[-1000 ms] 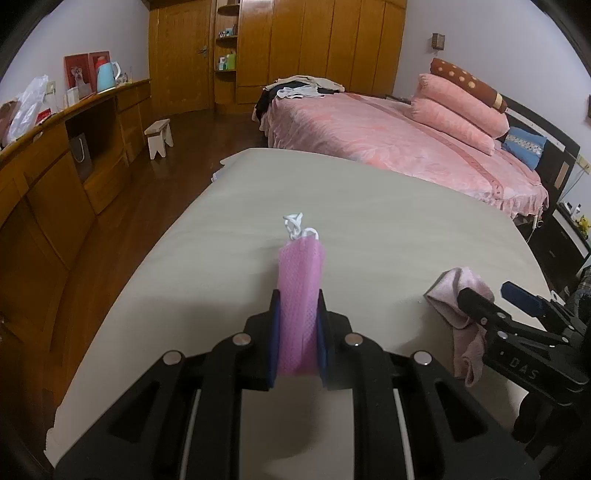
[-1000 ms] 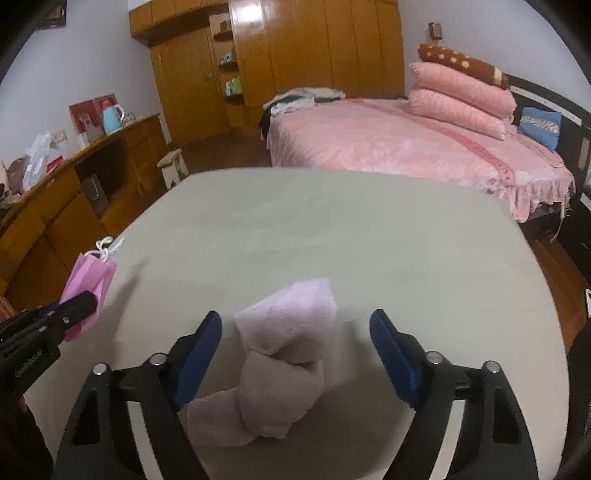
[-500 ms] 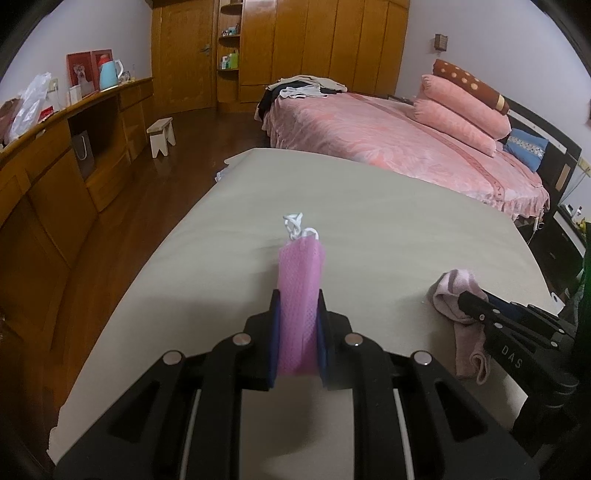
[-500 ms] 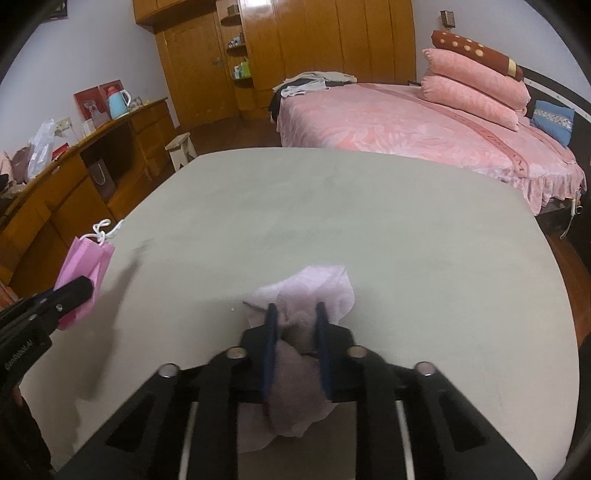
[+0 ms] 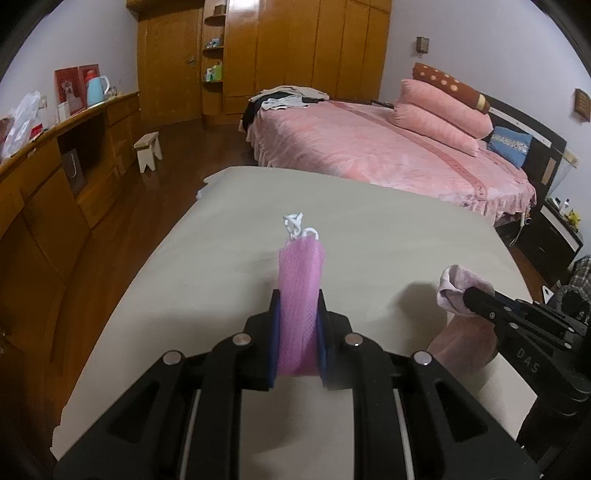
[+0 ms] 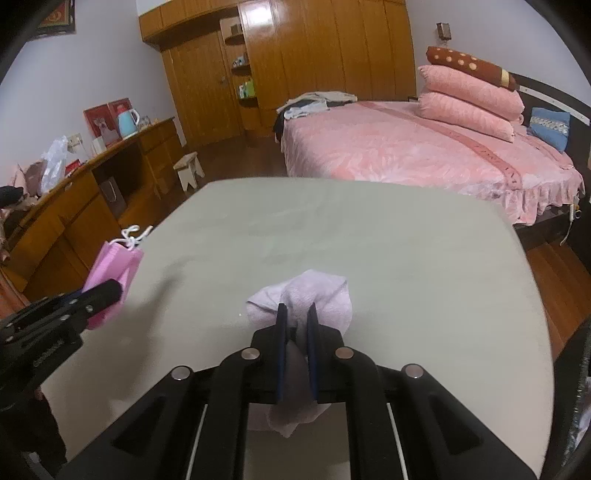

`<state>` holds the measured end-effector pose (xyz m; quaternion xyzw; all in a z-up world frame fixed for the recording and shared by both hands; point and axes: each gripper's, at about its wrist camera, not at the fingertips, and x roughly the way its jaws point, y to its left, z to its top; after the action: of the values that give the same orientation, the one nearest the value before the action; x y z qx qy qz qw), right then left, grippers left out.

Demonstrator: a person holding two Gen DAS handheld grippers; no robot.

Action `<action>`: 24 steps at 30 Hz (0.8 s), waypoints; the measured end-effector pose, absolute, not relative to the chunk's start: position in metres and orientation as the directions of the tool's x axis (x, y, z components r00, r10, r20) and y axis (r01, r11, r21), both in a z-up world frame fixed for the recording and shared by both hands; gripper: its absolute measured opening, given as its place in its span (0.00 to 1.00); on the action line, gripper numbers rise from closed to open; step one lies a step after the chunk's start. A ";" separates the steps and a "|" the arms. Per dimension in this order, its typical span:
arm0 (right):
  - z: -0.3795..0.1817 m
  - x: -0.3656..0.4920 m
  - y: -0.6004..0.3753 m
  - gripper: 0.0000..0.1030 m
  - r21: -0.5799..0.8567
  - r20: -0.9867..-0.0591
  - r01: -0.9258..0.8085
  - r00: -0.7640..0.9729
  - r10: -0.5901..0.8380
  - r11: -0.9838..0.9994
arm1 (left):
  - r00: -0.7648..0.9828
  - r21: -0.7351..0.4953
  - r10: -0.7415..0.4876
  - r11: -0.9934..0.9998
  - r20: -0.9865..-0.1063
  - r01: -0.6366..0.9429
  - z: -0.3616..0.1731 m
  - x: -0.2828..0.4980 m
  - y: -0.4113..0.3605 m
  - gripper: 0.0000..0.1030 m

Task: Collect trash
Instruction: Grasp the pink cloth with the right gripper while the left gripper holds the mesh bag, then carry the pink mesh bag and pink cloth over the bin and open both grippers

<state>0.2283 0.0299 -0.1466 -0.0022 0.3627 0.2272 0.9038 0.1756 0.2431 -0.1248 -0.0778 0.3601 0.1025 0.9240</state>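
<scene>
The beige table (image 6: 406,258) is lying bare beneath both tools. The left gripper (image 5: 298,325) is clamping the folded pink mask (image 5: 301,280), its long axis running straight out along the fingers; the right gripper (image 6: 295,332) is pinching the crumpled lilac cloth (image 6: 314,295), which is hanging clear, just right of the mask.

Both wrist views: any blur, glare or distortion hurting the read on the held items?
Left wrist: strong fisheye bend, dark corners; pink mask sharp, shadows soft on the table. Right wrist: same bend, glare on the wardrobe; crumpled tissue slightly soft.
</scene>
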 end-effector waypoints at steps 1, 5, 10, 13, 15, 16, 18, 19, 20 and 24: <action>-0.143 0.226 0.025 0.09 0.164 -0.651 -0.410 0.639 0.411 0.897 | 0.722 -0.071 0.129 0.968 -0.680 -0.240 -0.123 0.176 0.240 0.15; -0.130 0.221 0.010 0.09 0.169 -0.630 -0.404 0.657 0.413 0.899 | 0.733 -0.071 0.114 0.974 -0.670 -0.217 -0.116 0.175 0.227 0.15; -0.112 0.213 -0.010 0.08 0.153 -0.605 -0.402 0.684 0.407 0.903 | 0.742 -0.074 0.086 0.981 -0.664 -0.180 -0.108 0.176 0.208 0.15; -0.103 0.207 -0.023 0.08 0.137 -0.589 -0.399 0.703 0.398 0.907 | 0.750 -0.079 0.069 0.984 -0.658 -0.159 -0.102 0.176 0.196 0.15; -0.097 0.205 -0.031 0.08 0.133 -0.581 -0.394 0.712 0.394 0.909 | 0.754 -0.080 0.057 0.986 -0.654 -0.143 -0.097 0.177 0.187 0.15; -0.093 0.203 -0.038 0.08 0.133 -0.577 -0.389 0.718 0.390 0.912 | 0.757 -0.079 0.050 0.988 -0.651 -0.134 -0.095 0.177 0.182 0.15; -0.088 0.200 -0.047 0.08 0.125 -0.569 -0.379 0.729 0.379 0.917 | 0.761 -0.078 0.039 0.990 -0.648 -0.118 -0.090 0.178 0.172 0.15; -0.085 0.199 -0.051 0.08 0.123 -0.567 -0.374 0.734 0.375 0.919 | 0.764 -0.081 0.031 0.991 -0.644 -0.108 -0.088 0.177 0.167 0.15; -0.082 0.198 -0.055 0.08 0.122 -0.565 -0.369 0.737 0.370 0.921 | 0.767 -0.083 0.023 0.992 -0.641 -0.099 -0.086 0.177 0.161 0.15; -0.071 0.191 -0.074 0.08 0.121 -0.551 -0.343 0.758 0.350 0.932 | 0.778 -0.093 -0.011 0.994 -0.628 -0.061 -0.078 0.176 0.141 0.15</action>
<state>0.1911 -0.0743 -0.0715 0.0065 0.2949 0.1849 0.9374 0.1756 0.1409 -0.0778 -0.0540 0.3329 0.0132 0.9413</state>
